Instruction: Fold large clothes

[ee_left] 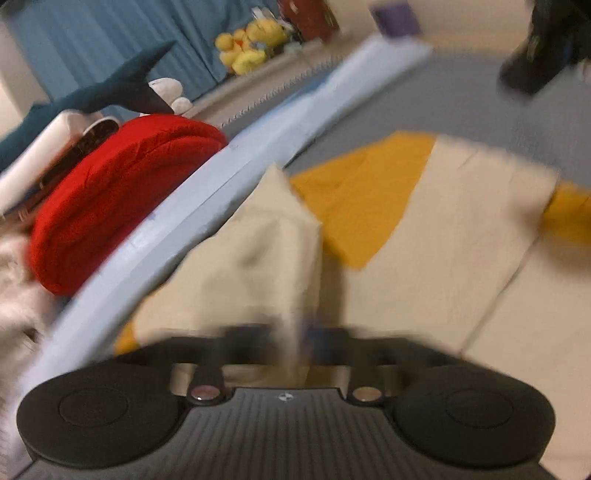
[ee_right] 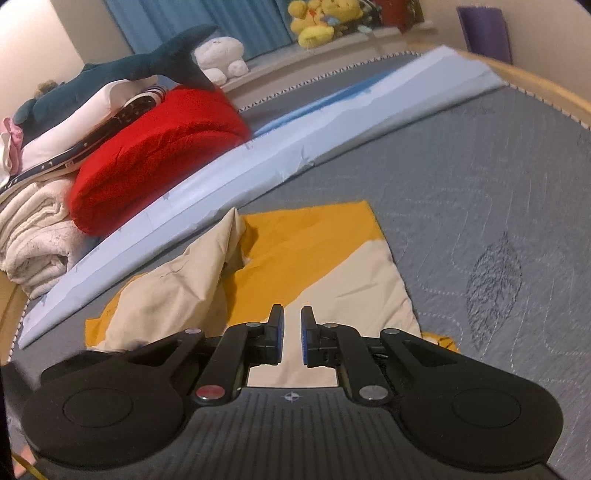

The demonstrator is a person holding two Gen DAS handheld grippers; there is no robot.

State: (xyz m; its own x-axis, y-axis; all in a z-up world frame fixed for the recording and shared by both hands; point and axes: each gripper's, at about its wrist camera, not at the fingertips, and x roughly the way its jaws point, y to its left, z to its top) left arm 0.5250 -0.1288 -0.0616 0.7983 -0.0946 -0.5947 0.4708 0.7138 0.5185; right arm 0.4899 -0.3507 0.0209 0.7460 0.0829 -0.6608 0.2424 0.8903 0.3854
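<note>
Your right gripper (ee_right: pixel 291 314) is nearest, hovering over the near edge of the cloth (ee_right: pixel 332 266). Its jaws stand a narrow gap apart with nothing between them.

Your left gripper (ee_left: pixel 299 332) is smeared by blur. It is closed, and a strip of the beige fabric seems to be caught between its fingers. From there the cloth (ee_left: pixel 443 229) rises ahead of the gripper into a tented peak.

The cloth is beige on one face and mustard yellow on the other. It lies on the grey quilted bed (ee_right: pixel 480 184), mostly flat. Its left part is lifted and crumpled, so yellow shows beneath and beside the raised beige fold. Its right edge lies straight on the quilt, and a small yellow corner pokes out by the right gripper's right arm.

Just beyond the cloth a long pale blue board (ee_right: pixel 258 158) runs slantwise across the bed, its near edge close to the cloth's far corner.

Behind the board sits a folded red blanket (ee_right: pixel 155 155), with a stack of white towels (ee_right: pixel 33 236) to its left. More folded things lie on top, and a dark teal shark toy (ee_right: pixel 140 62) lies over the pile.

Farthest off, a white plush (ee_right: pixel 219 55) and yellow plushes (ee_right: pixel 317 18) rest on a ledge before a blue curtain (ee_right: pixel 184 14).
</note>
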